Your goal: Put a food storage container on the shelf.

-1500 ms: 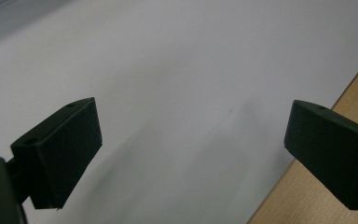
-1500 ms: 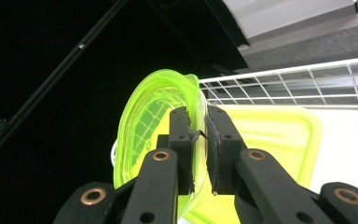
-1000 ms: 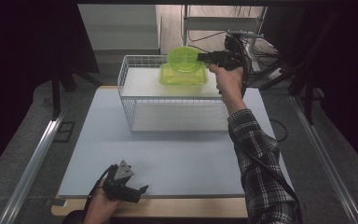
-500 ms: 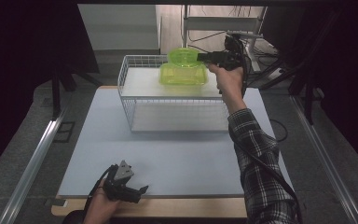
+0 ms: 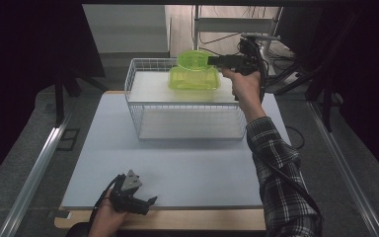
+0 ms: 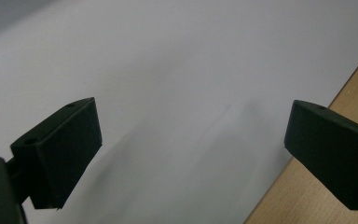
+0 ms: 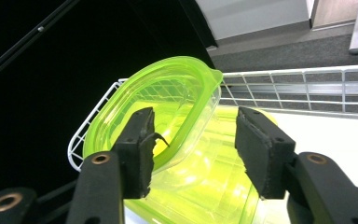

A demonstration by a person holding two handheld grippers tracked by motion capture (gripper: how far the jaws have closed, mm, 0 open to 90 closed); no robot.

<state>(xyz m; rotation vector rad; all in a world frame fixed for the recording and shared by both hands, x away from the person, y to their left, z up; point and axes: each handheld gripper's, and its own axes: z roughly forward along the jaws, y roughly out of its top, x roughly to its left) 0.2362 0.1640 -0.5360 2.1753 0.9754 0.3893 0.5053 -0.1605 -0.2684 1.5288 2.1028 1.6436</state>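
A clear green container (image 5: 193, 81) sits on the top level of a white wire rack (image 5: 187, 118) at the table's far side. Its green lid (image 5: 193, 60) leans tilted on the container's back edge. My right gripper (image 5: 212, 60) is level with the lid, coming in from the right. In the right gripper view the right gripper (image 7: 193, 144) has just been opening. The lid (image 7: 168, 98) has its rim in the gap, close to the left pad, and neither pad presses on it. The container (image 7: 214, 186) lies below. My left gripper (image 5: 150, 201) rests open on the table's near edge, and the left gripper (image 6: 191, 149) holds nothing.
A pale mat (image 5: 187, 168) covers the table, with a wooden strip (image 5: 202, 219) along the front. The rack's raised wire rim (image 7: 303, 88) runs behind the container. Dark drapes stand at both sides, and cables and stands lie beyond the far edge.
The lid has sunk from a raised tilt to lean on the container. The right jaws have spread apart. Neither hand has shifted.
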